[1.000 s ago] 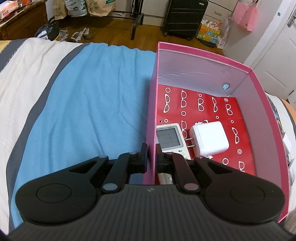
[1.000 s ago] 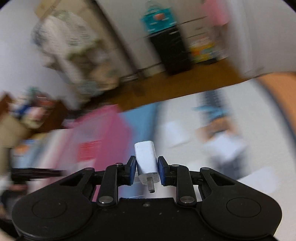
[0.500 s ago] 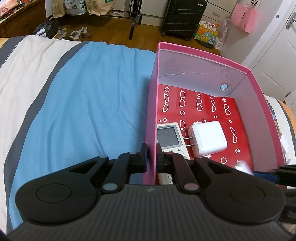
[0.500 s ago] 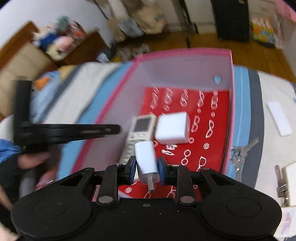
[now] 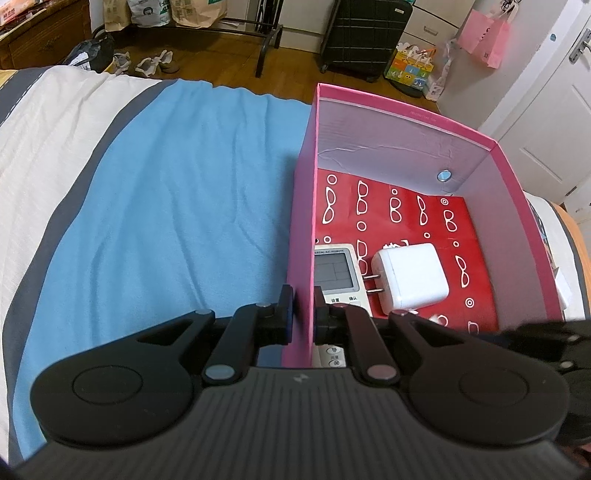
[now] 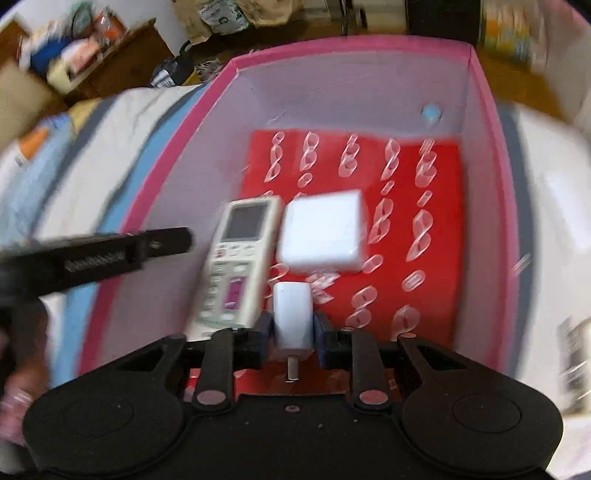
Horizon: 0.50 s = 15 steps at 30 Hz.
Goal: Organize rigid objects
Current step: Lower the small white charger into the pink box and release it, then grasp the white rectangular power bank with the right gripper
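An open pink box [image 5: 306, 221] with a red, glasses-patterned floor stands on the bed. My left gripper [image 5: 303, 314] is shut on its left wall, one finger outside and one inside. In the box lie a white AC remote [image 5: 334, 269] and a large white plug adapter [image 5: 410, 275]. My right gripper [image 6: 293, 330] hangs low over the near part of the box floor with a small white charger [image 6: 293, 314] between its pads, prong toward the camera. Its jaws are opening, and the pads still touch the charger. The remote [image 6: 240, 258] and adapter [image 6: 321, 230] lie just beyond it.
A blue, white and grey striped bed cover [image 5: 166, 203] spreads to the left of the box. Beyond the bed are a wooden floor, a dark suitcase [image 5: 365, 33], bags and a white door [image 5: 554, 122]. Blurred small items lie on the bed to the right of the box.
My right gripper swung over to the box with the small charger and came down inside it, close above the floor. The left gripper kept its hold on the box wall.
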Each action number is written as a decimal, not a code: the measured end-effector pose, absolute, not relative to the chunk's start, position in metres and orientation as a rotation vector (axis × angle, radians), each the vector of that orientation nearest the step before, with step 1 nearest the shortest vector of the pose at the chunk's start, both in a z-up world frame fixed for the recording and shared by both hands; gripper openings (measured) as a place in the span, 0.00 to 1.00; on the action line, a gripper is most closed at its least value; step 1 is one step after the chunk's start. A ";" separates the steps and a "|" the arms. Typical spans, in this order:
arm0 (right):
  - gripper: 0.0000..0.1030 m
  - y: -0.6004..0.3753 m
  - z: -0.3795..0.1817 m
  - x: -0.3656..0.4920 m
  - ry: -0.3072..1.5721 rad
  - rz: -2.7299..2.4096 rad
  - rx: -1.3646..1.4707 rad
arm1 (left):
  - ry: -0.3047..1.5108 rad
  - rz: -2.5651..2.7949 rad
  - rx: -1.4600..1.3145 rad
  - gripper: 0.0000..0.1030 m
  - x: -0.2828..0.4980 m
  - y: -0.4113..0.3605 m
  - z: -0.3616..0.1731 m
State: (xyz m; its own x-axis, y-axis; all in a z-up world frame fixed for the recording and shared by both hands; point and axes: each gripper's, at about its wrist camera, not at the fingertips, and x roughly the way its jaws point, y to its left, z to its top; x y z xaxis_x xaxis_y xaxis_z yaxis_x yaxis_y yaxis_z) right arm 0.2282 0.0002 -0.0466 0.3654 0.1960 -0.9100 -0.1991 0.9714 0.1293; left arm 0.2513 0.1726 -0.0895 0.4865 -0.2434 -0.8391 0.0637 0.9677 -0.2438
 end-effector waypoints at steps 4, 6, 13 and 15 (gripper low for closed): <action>0.38 -0.009 -0.015 0.205 1.034 0.271 -0.077 | 1.049 -0.186 -0.187 0.08 0.252 0.172 -0.090; 0.43 -0.024 0.003 0.192 0.969 0.295 -0.073 | 1.050 -0.186 -0.190 0.08 0.252 0.173 -0.089; 0.49 -0.106 0.049 0.172 0.822 0.314 -0.047 | 1.050 -0.179 -0.179 0.08 0.252 0.172 -0.089; 0.49 -0.136 0.053 0.173 0.824 0.290 -0.035 | 1.051 -0.176 -0.179 0.08 0.252 0.172 -0.089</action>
